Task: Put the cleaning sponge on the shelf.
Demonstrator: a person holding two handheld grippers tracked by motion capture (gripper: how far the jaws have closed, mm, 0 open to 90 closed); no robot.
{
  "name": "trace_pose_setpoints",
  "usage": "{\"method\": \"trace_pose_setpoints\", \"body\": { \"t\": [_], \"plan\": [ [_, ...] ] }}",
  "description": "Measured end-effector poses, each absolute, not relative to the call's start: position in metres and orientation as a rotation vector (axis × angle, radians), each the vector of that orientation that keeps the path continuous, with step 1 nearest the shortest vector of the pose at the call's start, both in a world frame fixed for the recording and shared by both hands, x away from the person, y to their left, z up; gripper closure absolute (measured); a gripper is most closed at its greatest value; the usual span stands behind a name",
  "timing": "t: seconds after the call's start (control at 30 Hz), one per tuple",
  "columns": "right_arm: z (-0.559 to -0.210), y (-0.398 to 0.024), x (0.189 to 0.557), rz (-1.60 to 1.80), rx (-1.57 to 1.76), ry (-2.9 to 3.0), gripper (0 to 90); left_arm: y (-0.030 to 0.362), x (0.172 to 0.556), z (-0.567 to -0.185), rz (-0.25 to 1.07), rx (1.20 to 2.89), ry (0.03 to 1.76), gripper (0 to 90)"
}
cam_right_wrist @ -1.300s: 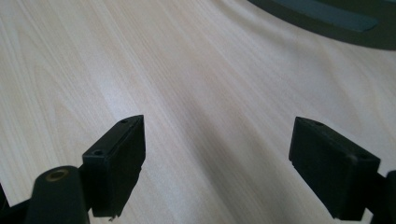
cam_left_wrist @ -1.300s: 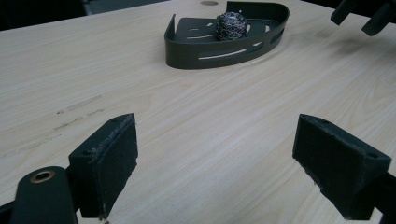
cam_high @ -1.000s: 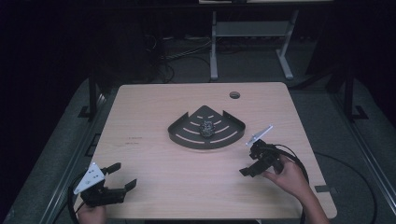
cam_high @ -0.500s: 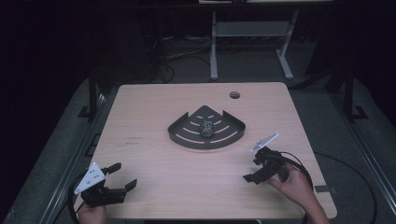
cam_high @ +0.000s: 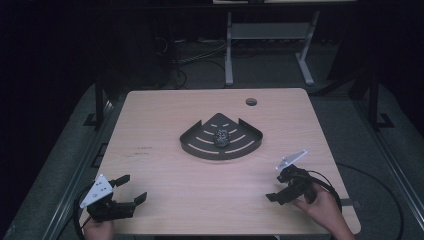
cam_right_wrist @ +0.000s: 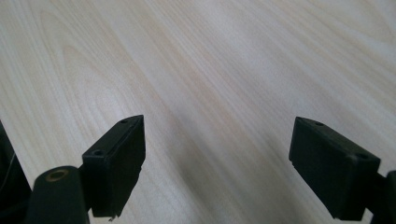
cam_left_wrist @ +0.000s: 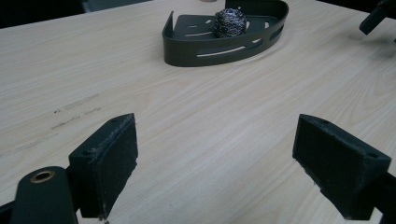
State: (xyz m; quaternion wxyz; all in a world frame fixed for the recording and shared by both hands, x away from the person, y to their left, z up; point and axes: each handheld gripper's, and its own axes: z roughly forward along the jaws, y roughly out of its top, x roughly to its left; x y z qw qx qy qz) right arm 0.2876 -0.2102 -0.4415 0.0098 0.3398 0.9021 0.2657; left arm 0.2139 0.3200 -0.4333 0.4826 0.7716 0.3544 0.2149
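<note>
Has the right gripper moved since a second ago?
Yes. The right gripper has drawn back toward the table's near edge, farther from the corner tray.

High view: room dim, surroundings near black; table top (cam_high: 165,145) alone evenly lit, from overhead, no glare. Picture soft, slightly grainy. Left gripper view: bright, diffuse; wood between the jaws sharp, jaw pads (cam_left_wrist: 109,163) close up a little soft; faint shadow under the tray (cam_left_wrist: 187,51) ahead of the jaws. Right gripper view: wood grain smeared beyond the jaws, soft shadow band between them
</note>
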Motion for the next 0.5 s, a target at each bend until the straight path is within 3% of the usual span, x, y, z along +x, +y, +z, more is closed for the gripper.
{"method": "trace_pose_setpoints", "body": {
  "t": [0.5],
  "plan": [
    [-0.447, -0.223, 0.266, 0.888, 1.082, 2.762, 18.0, 0.320, 0.215, -0.434, 0.521, 1.887, 0.866, 13.3]
  ]
}}
